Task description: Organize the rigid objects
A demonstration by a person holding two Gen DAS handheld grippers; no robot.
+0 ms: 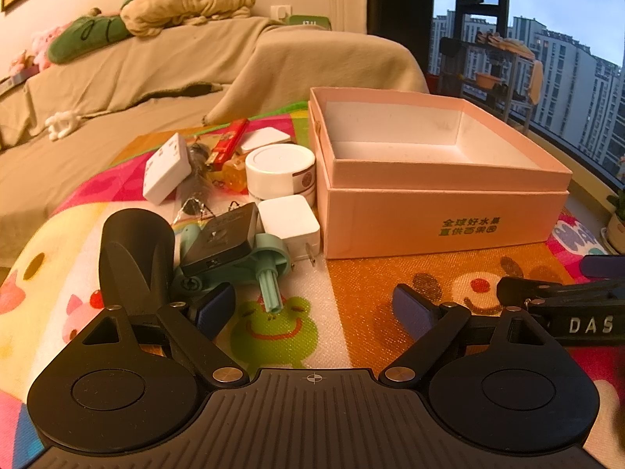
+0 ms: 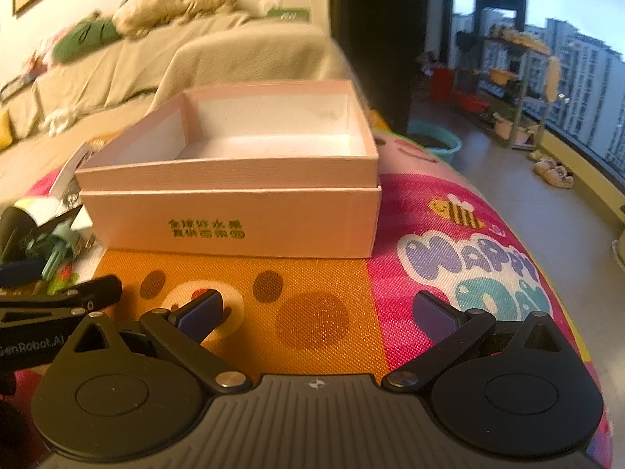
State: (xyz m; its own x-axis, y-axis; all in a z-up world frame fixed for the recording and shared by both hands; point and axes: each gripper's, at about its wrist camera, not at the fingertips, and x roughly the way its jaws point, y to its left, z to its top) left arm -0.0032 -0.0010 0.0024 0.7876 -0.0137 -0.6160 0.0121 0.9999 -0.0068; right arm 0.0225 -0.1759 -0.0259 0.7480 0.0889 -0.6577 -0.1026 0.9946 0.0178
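pink box point(image 1: 441, 219) beyond spread fingers point(image 1: 414, 306)

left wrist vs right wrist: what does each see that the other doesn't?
Left wrist only: the full clutter pile, with white jar, red lighter, white socket and white cube charger.
Right wrist only: bee print, "HAPPY DAY" lettering and teal basin on the floor.
Both: empty pink box, sofa, and both grippers, open and holding nothing, left gripper, right gripper.
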